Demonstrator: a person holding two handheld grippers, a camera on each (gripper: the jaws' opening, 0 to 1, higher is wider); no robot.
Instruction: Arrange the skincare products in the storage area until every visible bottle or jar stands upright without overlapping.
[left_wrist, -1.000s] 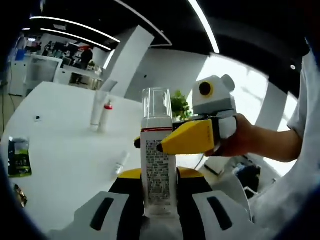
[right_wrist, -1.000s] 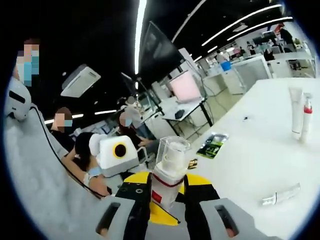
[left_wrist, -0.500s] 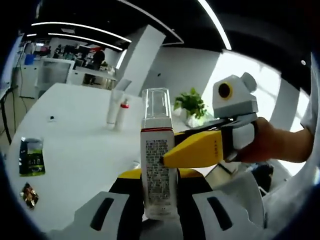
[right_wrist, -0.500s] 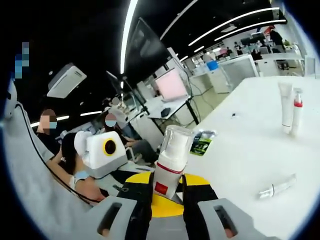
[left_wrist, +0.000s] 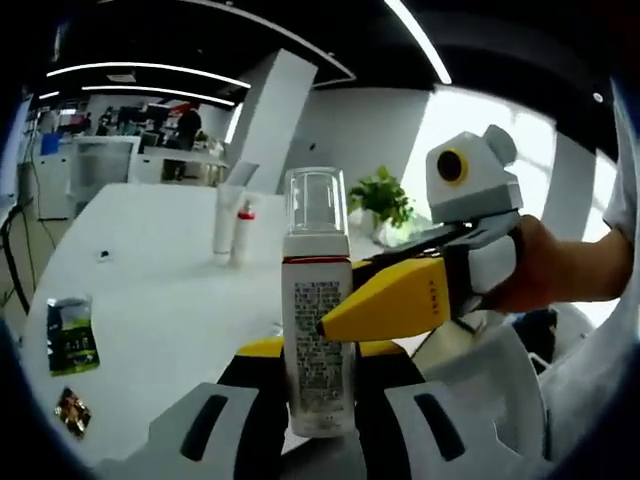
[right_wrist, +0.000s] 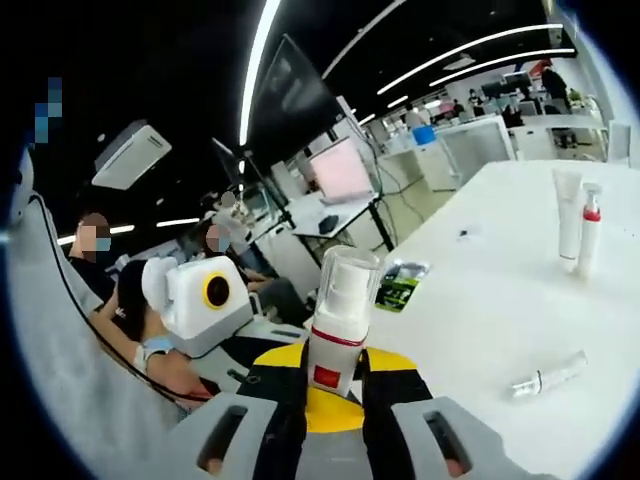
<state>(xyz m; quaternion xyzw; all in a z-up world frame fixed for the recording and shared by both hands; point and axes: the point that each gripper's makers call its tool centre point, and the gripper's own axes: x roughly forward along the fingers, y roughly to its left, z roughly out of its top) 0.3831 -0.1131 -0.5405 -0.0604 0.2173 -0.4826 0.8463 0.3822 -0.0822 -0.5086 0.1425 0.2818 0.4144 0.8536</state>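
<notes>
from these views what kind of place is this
Most likely an open-plan office or lab. A large white table holds skincare items, desks with a monitor stand behind it, long strip lights run along a dark ceiling, and seated people work in the background.

A large white table (left_wrist: 150, 300) stands in an open-plan office under a dark ceiling crossed by long strip lights (left_wrist: 415, 40). Beyond it rise a white slanted column (left_wrist: 265, 120) and pale walls, with bright windows (left_wrist: 470, 110) and a green potted plant (left_wrist: 383, 200) near the table's far edge. In the right gripper view, desks with a lit monitor (right_wrist: 343, 168), white partitions (right_wrist: 480, 145) and seated people (right_wrist: 105, 290) fill the room behind.
</notes>
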